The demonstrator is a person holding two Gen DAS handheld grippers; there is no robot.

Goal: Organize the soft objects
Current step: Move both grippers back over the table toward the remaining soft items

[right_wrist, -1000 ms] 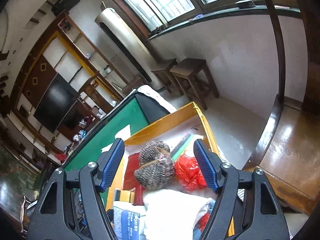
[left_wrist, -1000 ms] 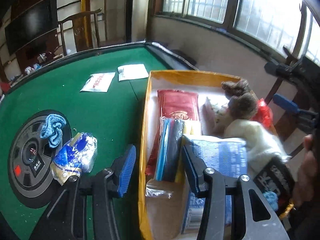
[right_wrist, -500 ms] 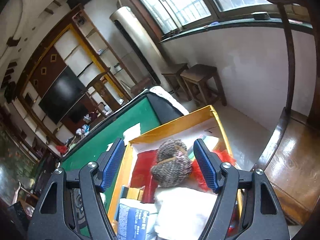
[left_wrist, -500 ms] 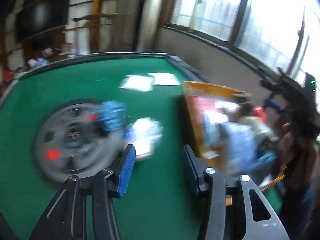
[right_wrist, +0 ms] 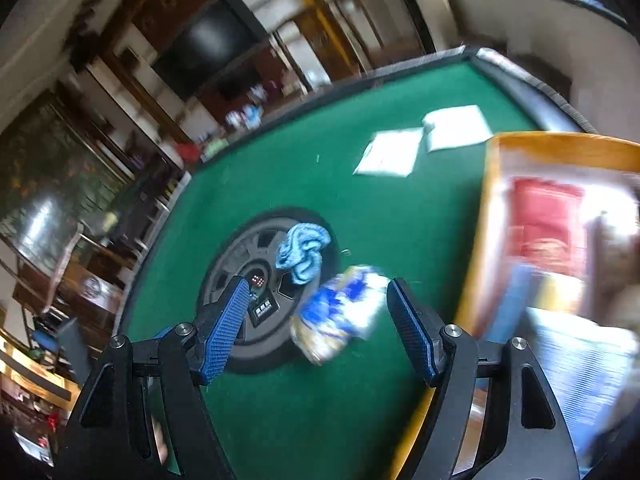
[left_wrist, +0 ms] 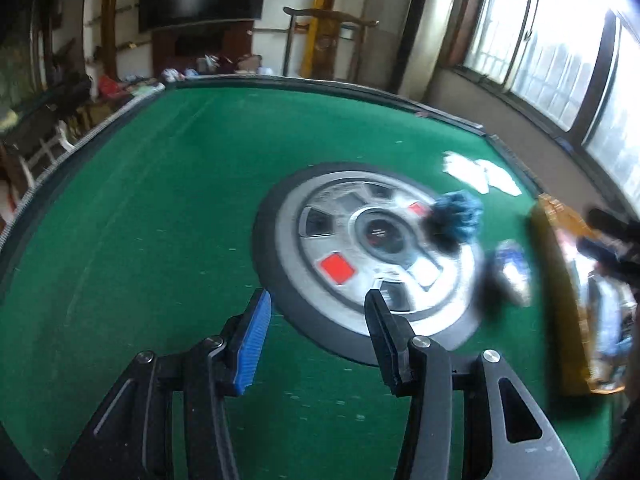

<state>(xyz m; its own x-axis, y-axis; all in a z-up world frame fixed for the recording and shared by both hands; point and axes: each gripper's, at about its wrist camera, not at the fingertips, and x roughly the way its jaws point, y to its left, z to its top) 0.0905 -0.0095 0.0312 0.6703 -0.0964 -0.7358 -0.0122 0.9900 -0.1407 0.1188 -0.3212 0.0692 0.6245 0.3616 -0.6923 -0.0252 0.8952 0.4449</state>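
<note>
A crumpled blue cloth (left_wrist: 458, 214) (right_wrist: 302, 252) lies on the round grey hub (left_wrist: 372, 256) (right_wrist: 256, 292) in the middle of the green table. Beside it sits a blue-and-white plastic packet (left_wrist: 514, 272) (right_wrist: 342, 312). My left gripper (left_wrist: 318, 324) is open and empty over the hub's near rim, well short of the cloth. My right gripper (right_wrist: 316, 312) is open above the packet, which shows between its fingers without touching them. The yellow box (left_wrist: 560, 280) (right_wrist: 492, 216) at the right holds a red pack (right_wrist: 546, 216) and other soft things.
Two white paper packets (right_wrist: 424, 140) (left_wrist: 480, 170) lie on the green felt (left_wrist: 160, 220) beyond the hub. The table has a dark raised rim (left_wrist: 60, 148). A wooden chair (left_wrist: 320, 44) and cabinets stand behind it. The views are motion-blurred.
Both grippers have swung left, away from the yellow box and out over the green table. The hub, cloth and packet now sit ahead of them. Neither gripper's opening has changed.
</note>
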